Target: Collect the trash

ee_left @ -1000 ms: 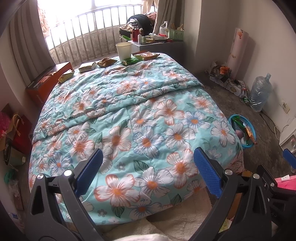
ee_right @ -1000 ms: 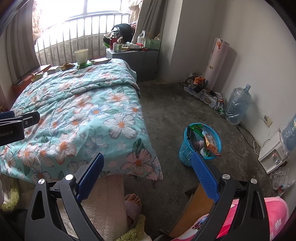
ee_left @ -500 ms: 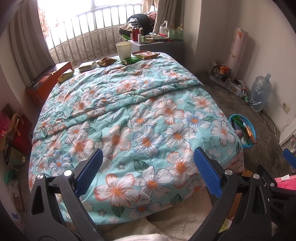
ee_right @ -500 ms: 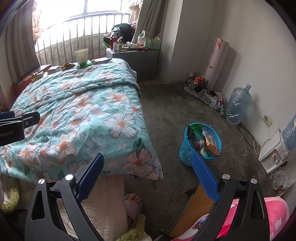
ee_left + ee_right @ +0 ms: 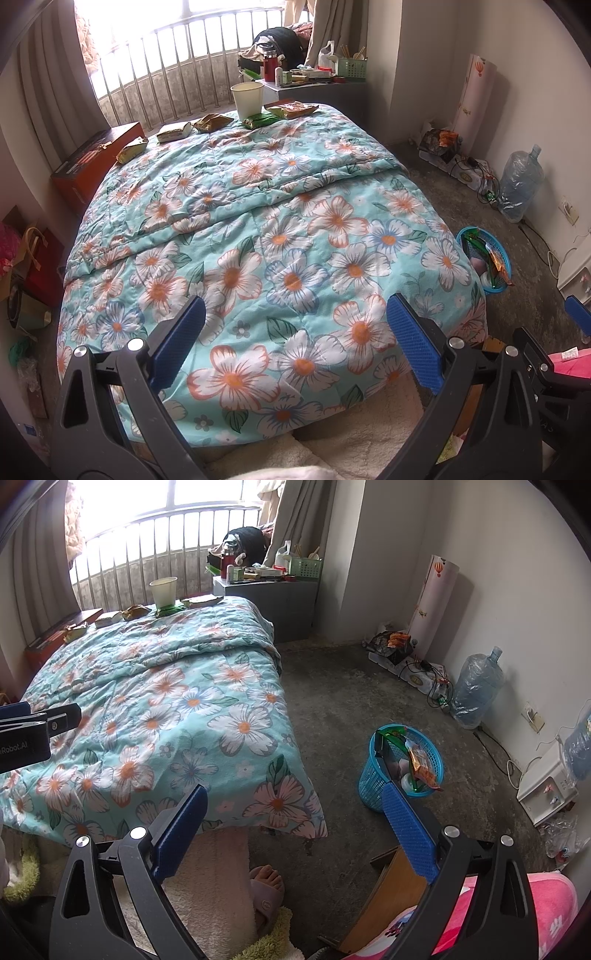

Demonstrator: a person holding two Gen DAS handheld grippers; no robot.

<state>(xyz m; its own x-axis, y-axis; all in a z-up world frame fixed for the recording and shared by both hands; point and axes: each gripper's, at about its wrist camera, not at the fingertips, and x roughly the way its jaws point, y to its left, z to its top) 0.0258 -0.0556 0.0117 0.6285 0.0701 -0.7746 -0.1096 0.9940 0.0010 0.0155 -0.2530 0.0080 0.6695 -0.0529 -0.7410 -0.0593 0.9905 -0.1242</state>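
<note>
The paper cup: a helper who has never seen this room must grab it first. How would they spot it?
Look to the far end of the floral bed, by the window railing. Among flat snack wrappers there, the paper cup is the only upright thing: pale, open-topped, standing on a green wrapper.

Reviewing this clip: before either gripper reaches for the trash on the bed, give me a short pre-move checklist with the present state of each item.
1. Left gripper open and empty: ok.
2. Right gripper open and empty: ok.
3. Trash in view: ok; paper cup and snack wrappers lie at the far end of the bed.
4. Trash within reach: not ok; both grippers are at the near end.
5. Blue basket accessible: ok; open on the floor beside the bed, partly filled.
6. Cup empty: cannot tell.
</note>
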